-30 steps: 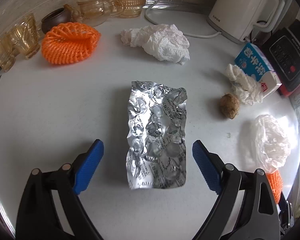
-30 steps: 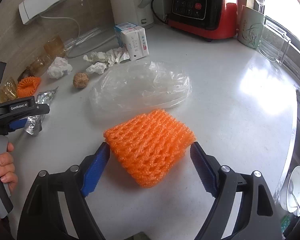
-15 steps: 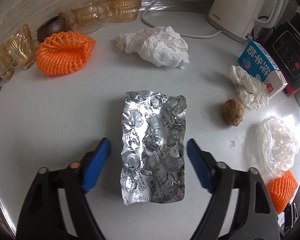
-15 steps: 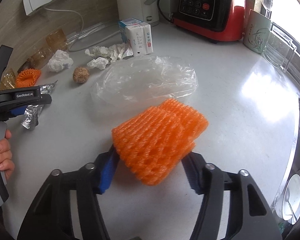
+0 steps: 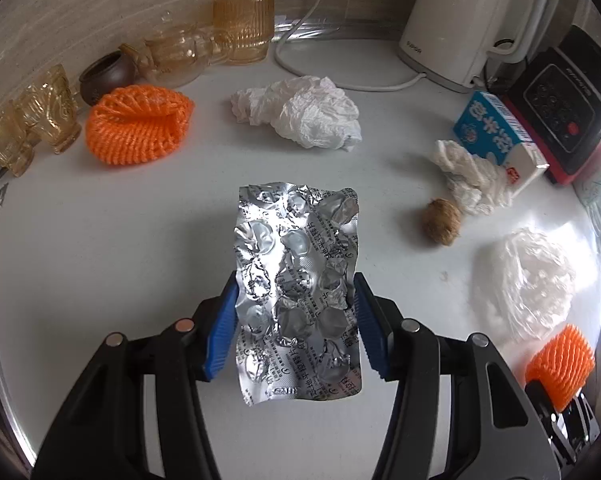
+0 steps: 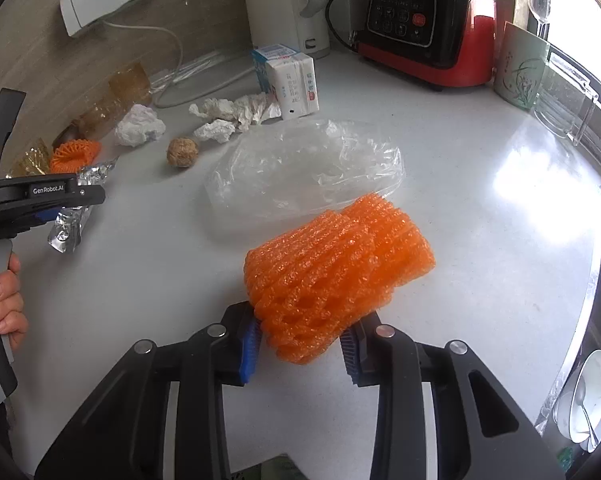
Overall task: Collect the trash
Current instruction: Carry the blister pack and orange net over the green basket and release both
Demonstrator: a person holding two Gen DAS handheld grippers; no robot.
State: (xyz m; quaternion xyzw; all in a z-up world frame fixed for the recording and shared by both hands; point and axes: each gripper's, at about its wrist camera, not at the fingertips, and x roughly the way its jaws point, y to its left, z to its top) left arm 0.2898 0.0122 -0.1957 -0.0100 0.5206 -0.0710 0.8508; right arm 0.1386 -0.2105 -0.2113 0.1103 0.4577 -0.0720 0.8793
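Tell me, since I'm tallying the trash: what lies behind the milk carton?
Behind the milk carton stand a white kettle and its cord on the counter. Whatever litter sits directly against the carton's back is hidden.

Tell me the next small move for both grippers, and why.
Probably finish closing, then lift. The left gripper is closing with the blister pack between its pads; the right gripper is closing, its pads squeezing the foam net. More trash remains.

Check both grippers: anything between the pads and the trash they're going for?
Nothing visible. The left gripper is closing with its pads already on the edges of the foil blister pack. The right gripper is closing on the orange foam net, pads squeezing it.
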